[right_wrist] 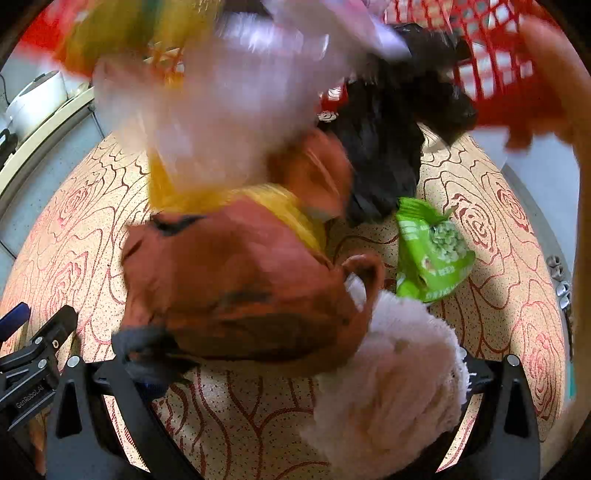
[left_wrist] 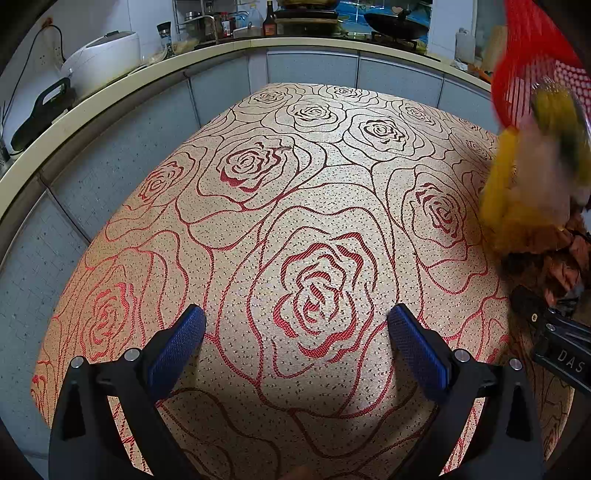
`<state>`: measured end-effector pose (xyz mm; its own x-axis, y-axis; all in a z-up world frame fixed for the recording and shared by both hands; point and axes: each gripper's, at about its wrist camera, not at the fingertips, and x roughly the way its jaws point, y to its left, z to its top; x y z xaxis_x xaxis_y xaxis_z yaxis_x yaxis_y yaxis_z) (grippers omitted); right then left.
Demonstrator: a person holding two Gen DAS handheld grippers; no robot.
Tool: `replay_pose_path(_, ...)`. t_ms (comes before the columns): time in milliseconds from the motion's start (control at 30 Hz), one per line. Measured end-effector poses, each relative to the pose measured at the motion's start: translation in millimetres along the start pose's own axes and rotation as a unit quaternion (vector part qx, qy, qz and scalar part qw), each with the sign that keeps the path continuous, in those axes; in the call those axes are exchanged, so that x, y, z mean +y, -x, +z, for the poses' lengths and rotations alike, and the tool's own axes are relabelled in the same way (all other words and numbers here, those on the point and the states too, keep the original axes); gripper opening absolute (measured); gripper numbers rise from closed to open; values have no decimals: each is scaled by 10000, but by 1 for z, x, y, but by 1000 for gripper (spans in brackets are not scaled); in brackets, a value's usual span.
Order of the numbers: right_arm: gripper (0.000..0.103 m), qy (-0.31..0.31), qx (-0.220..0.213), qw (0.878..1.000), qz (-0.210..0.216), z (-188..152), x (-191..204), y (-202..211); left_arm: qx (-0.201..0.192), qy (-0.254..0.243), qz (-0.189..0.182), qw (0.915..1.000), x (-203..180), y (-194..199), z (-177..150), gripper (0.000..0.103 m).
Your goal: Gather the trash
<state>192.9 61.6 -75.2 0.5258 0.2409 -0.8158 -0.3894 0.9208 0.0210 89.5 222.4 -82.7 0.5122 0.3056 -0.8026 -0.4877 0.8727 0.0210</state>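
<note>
A red mesh basket (right_wrist: pixel 495 55) is tipped above the rose-pattern table (left_wrist: pixel 295 206) and trash is falling out, blurred. A brown wrapper (right_wrist: pixel 236 280), a yellow bag (right_wrist: pixel 280 206), a black bag (right_wrist: pixel 384 147), a green snack packet (right_wrist: pixel 432 254), white tissue (right_wrist: pixel 391 387) and pale plastic (right_wrist: pixel 229 103) pile up in front of my right gripper, whose fingertips are hidden under them. My left gripper (left_wrist: pixel 295 339) is open and empty over bare cloth. The basket (left_wrist: pixel 532 62) and falling trash (left_wrist: pixel 532 192) show at the far right of the left wrist view.
A bare hand (right_wrist: pixel 554 74) holds the basket at the upper right. A kitchen counter (left_wrist: pixel 110 96) with a rice cooker (left_wrist: pixel 99 59), bottles and a wok (left_wrist: pixel 399 26) curves behind the table. The right gripper's body (left_wrist: pixel 554 332) sits at the table's right edge.
</note>
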Motion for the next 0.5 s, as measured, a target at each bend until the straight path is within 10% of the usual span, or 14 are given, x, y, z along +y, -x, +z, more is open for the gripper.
replay_pose_path(500, 97, -5, 2, 10000, -2, 0, 0, 1, 3, 1, -2, 10000, 0, 0, 0, 96)
